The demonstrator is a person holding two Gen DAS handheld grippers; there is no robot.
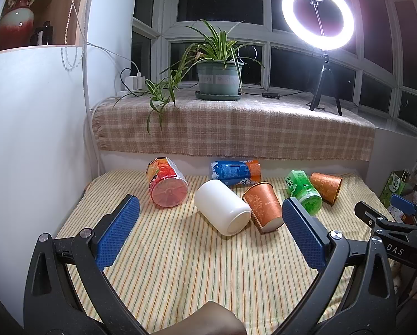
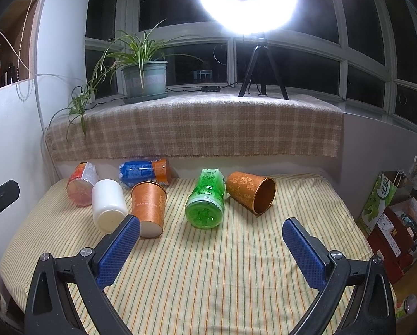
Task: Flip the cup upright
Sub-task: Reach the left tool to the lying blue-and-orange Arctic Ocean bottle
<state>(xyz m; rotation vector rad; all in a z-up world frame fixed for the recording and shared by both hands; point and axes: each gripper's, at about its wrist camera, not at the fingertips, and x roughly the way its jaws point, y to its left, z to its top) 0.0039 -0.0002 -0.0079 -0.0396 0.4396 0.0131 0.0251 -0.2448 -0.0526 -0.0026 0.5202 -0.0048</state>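
A white cup (image 1: 222, 207) (image 2: 108, 205) lies on its side on the striped cloth. An orange paper cup (image 1: 263, 207) (image 2: 148, 208) lies beside it, base toward me. A second orange cup (image 1: 326, 186) (image 2: 250, 191) lies on its side farther right, its mouth facing right in the right wrist view. My left gripper (image 1: 210, 234) is open and empty, just short of the white cup. My right gripper (image 2: 211, 244) is open and empty, in front of the green bottle. The right gripper also shows at the right edge of the left wrist view (image 1: 387, 217).
A red-orange bottle (image 1: 167, 185), a blue bottle (image 1: 235, 171) and a green bottle (image 1: 303, 191) (image 2: 207, 202) lie among the cups. A checked ledge (image 1: 230, 128) with a potted plant (image 1: 218, 79) and a ring light (image 1: 318, 16) stands behind. A white wall (image 1: 35, 139) is at the left; boxes (image 2: 392, 223) are at the right.
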